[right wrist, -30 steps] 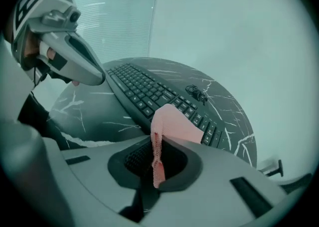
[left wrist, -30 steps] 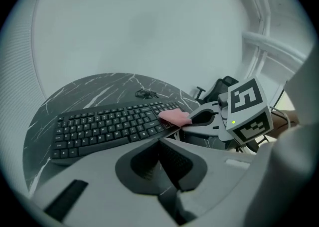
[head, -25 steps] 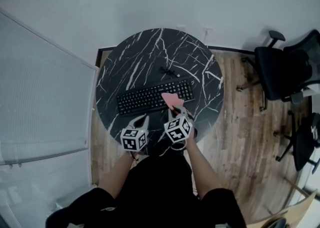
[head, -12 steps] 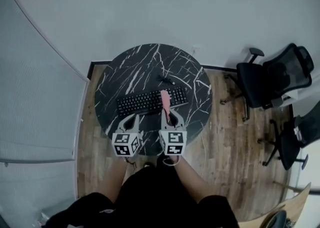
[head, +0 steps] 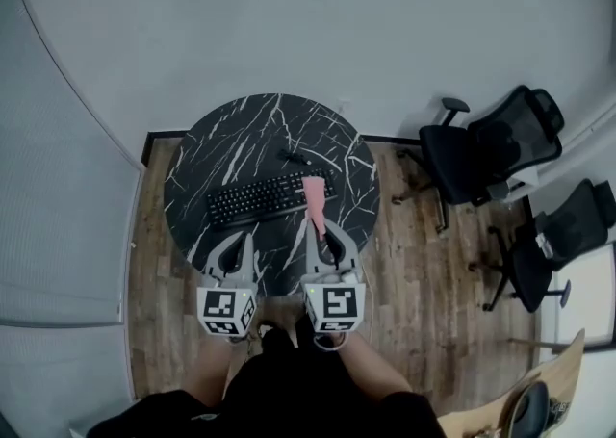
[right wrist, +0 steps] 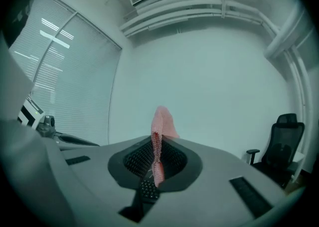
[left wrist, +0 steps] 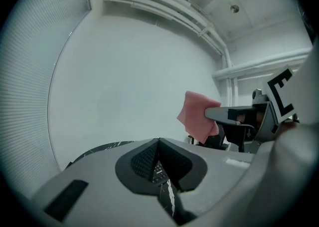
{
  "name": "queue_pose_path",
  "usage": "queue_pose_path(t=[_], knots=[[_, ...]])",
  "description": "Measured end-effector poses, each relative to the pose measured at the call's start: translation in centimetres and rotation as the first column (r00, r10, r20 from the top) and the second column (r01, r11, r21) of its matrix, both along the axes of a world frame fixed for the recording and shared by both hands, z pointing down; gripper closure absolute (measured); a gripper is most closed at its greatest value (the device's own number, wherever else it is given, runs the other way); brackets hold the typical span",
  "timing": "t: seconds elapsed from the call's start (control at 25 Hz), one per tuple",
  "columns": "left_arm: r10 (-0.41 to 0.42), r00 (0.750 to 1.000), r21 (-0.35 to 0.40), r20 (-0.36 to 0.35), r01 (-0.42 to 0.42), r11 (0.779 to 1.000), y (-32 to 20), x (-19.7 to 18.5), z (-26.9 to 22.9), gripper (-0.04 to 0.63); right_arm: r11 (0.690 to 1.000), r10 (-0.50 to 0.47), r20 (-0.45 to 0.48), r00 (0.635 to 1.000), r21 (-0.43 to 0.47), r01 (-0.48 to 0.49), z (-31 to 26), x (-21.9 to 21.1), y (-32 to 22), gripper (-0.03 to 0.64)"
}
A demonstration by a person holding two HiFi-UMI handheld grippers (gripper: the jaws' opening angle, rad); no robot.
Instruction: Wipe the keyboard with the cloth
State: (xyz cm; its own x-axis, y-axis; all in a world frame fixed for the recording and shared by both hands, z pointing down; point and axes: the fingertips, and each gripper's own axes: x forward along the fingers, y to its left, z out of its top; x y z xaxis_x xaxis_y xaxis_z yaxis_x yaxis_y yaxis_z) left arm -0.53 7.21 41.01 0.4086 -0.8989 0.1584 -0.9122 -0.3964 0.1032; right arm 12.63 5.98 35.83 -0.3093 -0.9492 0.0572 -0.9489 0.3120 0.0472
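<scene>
Cloth [head: 314, 197] has been lifted off the 3 o'clock end of the keyboard [head: 260, 199], clamped in the closed right hand-held gripper [head: 320, 226], left hand-held gripper [head: 241, 238] shut on nothing at 7 o'clock on the tabletop [head: 269, 128], so wiping is probably paused or done.

Here's the keyboard [head: 260, 200], lying across the middle of the table [head: 250, 138], with a small corded item [head: 294, 157] just behind its right half. Both grippers are at the near edge. The left gripper [head: 241, 239] sits before the keyboard's left half and the right gripper [head: 320, 226] before its right end. The cloth [head: 315, 197] sticks forward from between the right jaws, over that right end. Two chairs [head: 491, 152] stand well off right, on the floor.
</scene>
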Motion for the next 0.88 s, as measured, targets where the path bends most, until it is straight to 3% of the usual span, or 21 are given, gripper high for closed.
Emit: queue_pose_path(t=[0.32,0.52,0.88], knots=[[-0.008,1.0,0.134,0.019,0.006,0.991,1.1,1.4,-6.3,0.597,0.992,-0.002,-0.008,1.0,0.127,0.003,-6.0,2.5,1.0,0.607],[-0.026,1.0,0.183,-0.016,0.028,0.983,1.2,3.7,-9.3,0.597,0.978,-0.008,-0.074,0.997,0.209,0.023,-8.9,5.1,2.2,0.607],[-0.003,1.0,0.214,0.016,0.0,0.977,2.0,9.1,-11.2,0.597,0.977,-0.028,-0.105,0.994,0.208,0.049,-9.4,8.8,3.6,0.607]])
